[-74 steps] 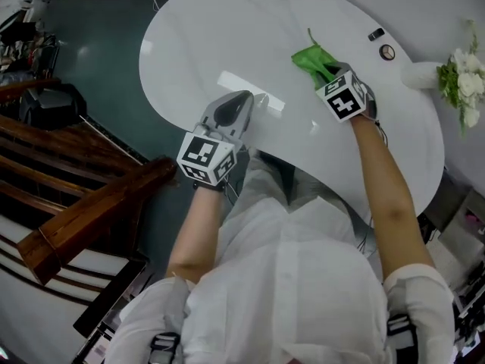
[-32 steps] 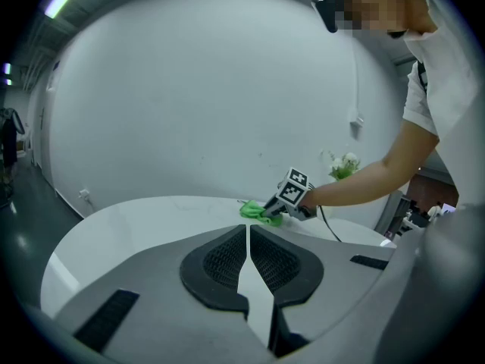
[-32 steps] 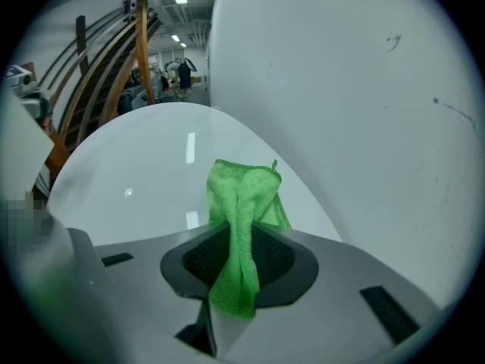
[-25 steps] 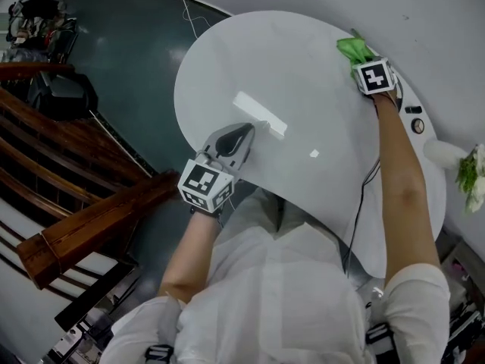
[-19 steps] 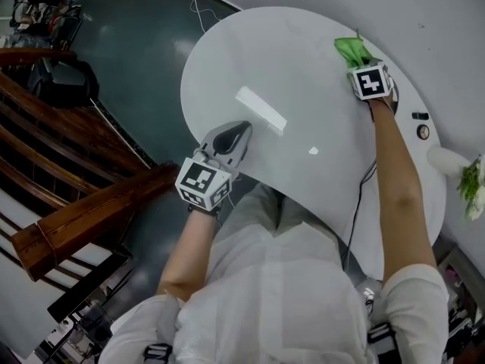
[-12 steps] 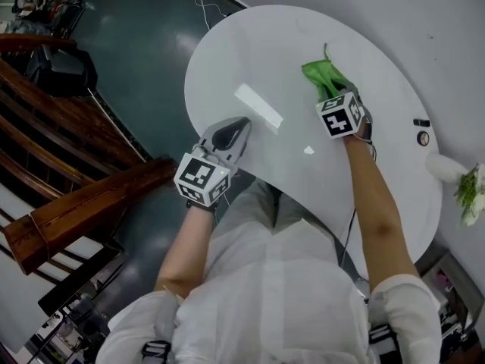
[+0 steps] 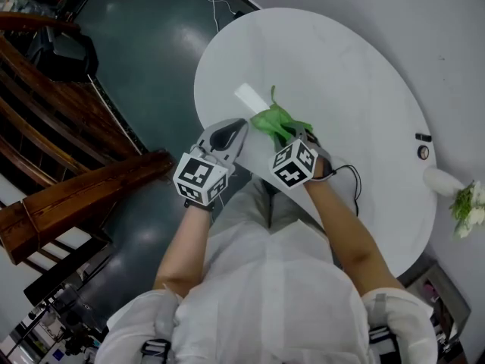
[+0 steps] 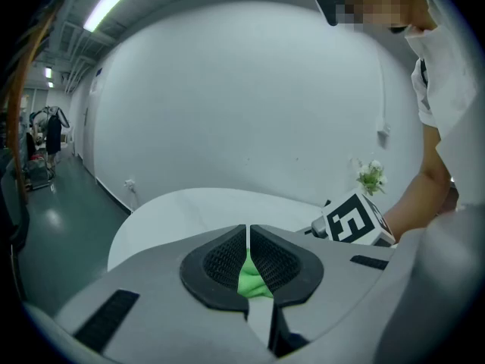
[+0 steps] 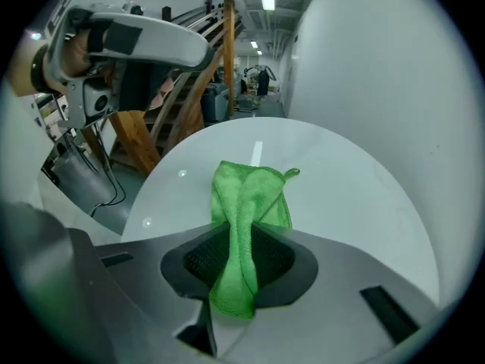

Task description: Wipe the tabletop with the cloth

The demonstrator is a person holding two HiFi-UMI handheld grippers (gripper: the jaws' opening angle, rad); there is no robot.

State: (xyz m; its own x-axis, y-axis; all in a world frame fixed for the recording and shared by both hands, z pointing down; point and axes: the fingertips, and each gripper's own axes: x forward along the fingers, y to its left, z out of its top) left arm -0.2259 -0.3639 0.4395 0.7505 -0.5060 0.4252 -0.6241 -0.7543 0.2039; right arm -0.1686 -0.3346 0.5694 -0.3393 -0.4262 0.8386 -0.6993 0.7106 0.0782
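Pulled back to the counter's [image 7: 341, 74] near edge, the cloth [image 7: 277, 119] trails ahead of the right hand-held gripper [image 7: 294, 135] clamping it, just beside the closed, empty left hand-held gripper [image 7: 238, 127].

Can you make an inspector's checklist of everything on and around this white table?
Surface: white tabletop, glossy, no spills seen.
Job's things: green cloth, bunched near the front edge.
Clutter: flower vase and small round object by the rim near the wall.
Grippers: right gripper shut on the green cloth; left gripper shut, holding nothing, beside the cloth.
Cables: black cable by the right wrist.
Surroundings: wooden stair rail, dark green floor, white wall.
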